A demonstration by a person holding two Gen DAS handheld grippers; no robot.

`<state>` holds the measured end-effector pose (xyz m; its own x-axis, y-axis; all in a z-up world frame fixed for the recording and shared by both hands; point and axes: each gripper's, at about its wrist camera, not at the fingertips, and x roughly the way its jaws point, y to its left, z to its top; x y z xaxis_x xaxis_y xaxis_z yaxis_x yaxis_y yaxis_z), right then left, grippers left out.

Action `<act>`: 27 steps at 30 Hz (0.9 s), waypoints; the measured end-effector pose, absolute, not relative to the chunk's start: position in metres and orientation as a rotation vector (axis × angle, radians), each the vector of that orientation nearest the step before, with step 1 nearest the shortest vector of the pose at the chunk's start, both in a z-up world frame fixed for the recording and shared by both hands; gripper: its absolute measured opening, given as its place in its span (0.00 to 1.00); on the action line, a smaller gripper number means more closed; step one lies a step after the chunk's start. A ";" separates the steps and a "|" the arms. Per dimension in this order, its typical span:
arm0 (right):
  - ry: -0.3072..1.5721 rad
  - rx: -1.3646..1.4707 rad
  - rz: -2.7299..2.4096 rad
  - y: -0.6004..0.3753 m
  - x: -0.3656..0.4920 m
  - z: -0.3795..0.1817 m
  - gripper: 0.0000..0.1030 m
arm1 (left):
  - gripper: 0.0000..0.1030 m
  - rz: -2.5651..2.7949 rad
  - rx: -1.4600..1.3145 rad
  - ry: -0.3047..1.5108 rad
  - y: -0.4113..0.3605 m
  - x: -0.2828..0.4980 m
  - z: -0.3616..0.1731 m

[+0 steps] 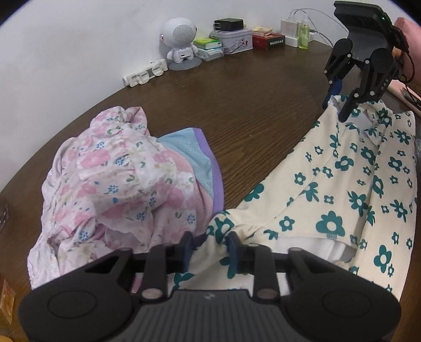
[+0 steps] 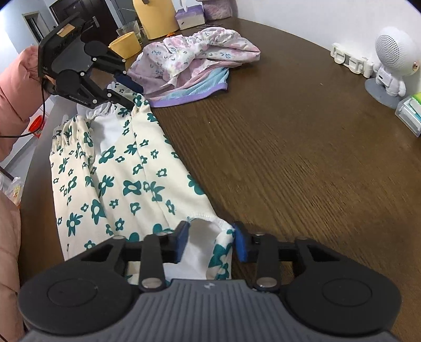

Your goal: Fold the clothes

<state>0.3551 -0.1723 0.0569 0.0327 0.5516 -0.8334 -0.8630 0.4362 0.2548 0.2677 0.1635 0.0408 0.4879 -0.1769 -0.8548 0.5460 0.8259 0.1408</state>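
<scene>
Counted on one wooden table (image 1: 236, 110): one cream garment with green flowers (image 1: 342, 184); one heap of pink floral clothing (image 1: 118, 184) over one blue-and-purple mesh piece (image 1: 202, 157); two grippers, left (image 1: 210, 247) and right (image 2: 211, 240); one white robot-shaped speaker (image 1: 180, 39); one green bottle (image 1: 304, 34); one yellow cup (image 2: 125, 44); one tissue box (image 2: 190, 15).

The near hem of the cream flowered garment (image 1: 329, 184) slips out of sight under the left gripper (image 1: 210, 250) at 6 o'clock. The blue mesh top (image 1: 192, 157) lies mostly buried beneath the pink floral garment (image 1: 118, 184). The red box (image 1: 268, 40) print is too small to read.
</scene>
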 end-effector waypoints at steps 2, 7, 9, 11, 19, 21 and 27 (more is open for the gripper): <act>1.056 -0.374 1.132 -0.171 0.353 0.058 0.18 | 0.08 -0.462 0.428 0.954 0.163 0.265 0.042; 1.015 -0.410 1.122 -0.170 0.345 0.063 0.05 | 0.05 -0.448 0.452 0.881 0.159 0.248 0.051; 0.976 -0.417 1.120 -0.171 0.337 0.070 0.05 | 0.04 -0.443 0.468 0.826 0.156 0.234 0.060; 0.921 -0.431 1.117 -0.174 0.326 0.080 0.04 | 0.04 -0.440 0.495 0.754 0.151 0.213 0.072; 0.588 -0.646 1.106 -0.191 0.219 0.128 0.04 | 0.04 -0.406 0.620 0.503 0.119 0.080 0.103; 0.523 -0.730 1.082 -0.192 0.187 0.127 0.04 | 0.04 -0.388 0.615 0.486 0.113 0.053 0.095; 0.427 -0.844 1.001 -0.189 0.125 0.091 0.04 | 0.04 -0.324 0.567 0.527 0.101 0.018 0.048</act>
<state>0.1248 -0.1888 0.0907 0.4961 0.5597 -0.6638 -0.8665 0.2705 -0.4195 0.0184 0.1007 0.0481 0.8197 -0.1468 -0.5536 0.4282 0.7990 0.4221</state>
